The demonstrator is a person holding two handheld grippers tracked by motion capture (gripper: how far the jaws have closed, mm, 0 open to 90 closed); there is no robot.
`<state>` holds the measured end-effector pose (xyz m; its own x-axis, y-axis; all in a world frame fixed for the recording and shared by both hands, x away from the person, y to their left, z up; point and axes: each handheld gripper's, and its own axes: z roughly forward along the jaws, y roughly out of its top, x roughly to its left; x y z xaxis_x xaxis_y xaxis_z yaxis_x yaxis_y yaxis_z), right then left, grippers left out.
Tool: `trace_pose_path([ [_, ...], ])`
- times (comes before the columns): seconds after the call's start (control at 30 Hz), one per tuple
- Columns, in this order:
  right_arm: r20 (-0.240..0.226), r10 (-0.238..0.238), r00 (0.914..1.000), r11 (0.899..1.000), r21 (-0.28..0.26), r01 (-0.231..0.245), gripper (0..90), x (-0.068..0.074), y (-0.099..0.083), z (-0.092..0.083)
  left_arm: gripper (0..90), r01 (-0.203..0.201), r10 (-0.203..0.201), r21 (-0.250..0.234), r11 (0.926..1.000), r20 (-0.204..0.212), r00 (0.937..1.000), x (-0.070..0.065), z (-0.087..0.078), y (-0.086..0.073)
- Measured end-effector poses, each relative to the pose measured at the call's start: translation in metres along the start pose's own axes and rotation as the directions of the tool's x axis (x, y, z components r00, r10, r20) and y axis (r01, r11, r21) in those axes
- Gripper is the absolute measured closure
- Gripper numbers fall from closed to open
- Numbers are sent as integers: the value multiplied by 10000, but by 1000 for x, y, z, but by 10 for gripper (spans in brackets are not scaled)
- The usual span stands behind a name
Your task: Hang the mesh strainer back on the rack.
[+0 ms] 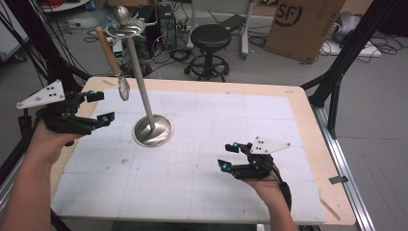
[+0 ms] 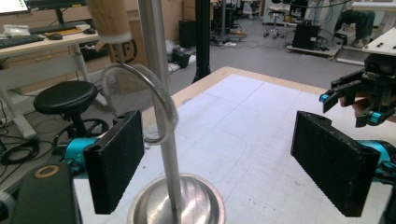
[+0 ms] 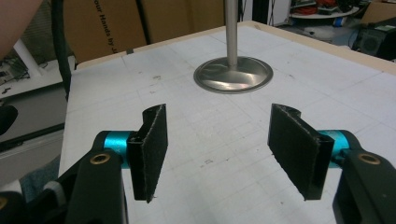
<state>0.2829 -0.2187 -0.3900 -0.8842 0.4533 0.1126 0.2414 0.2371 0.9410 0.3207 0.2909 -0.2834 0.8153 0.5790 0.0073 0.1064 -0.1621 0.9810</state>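
Left tool (image 1: 98, 107), black two-jaw unit with teal fittings and a grey three-cornered top plate: released, jaws wide apart with nothing pressed between the pads, held at the left edge of the bench (image 1: 308, 103). In the left gripper view the jaws stand either side of the stand's pole and the strainer's hoop. Small wire-mesh strainer with a wooden handle (image 1: 116, 64): hanging from the stand's top, handle slanting up to the left, round hoop lowest, just beside the pole. Polished steel stand with round domed base, slim pole and hooked top dish (image 1: 153, 130): upright on the white gridded mat at left centre. Right tool (image 1: 229, 156), same make: released, jaws apart and empty, low over the mat's near right, well apart from the stand.
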Motion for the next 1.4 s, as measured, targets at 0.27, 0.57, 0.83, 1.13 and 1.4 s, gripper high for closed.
trace_pose_path([
  [0.27, 192, 121, 9997, 9999, -93, -119, 369, -3, -3, -7, 170, 16, -15, -25, 10000, 522, 9986, -10, 12, -20],
  [0.57, 243, 175, 9996, 9998, -79, -173, 368, -5, -5, -8, 165, -69, 50, 296, 9995, 662, 9978, -24, 34, -41],
  [0.83, 361, 272, 9990, 9996, -59, -270, 367, -8, -7, -11, 158, -177, 151, 321, 9993, 801, 9967, -40, 48, -62],
  [1.13, 462, 418, 9981, 9991, 61, -421, 359, -11, -11, -11, 158, -35, -27, 720, 9974, 851, 9964, -45, 56, -79],
  [1.4, 563, 437, 9975, 9990, 64, -442, 353, -12, -12, -12, 159, 197, -266, 895, 9958, 770, 9967, -41, 59, -97],
])
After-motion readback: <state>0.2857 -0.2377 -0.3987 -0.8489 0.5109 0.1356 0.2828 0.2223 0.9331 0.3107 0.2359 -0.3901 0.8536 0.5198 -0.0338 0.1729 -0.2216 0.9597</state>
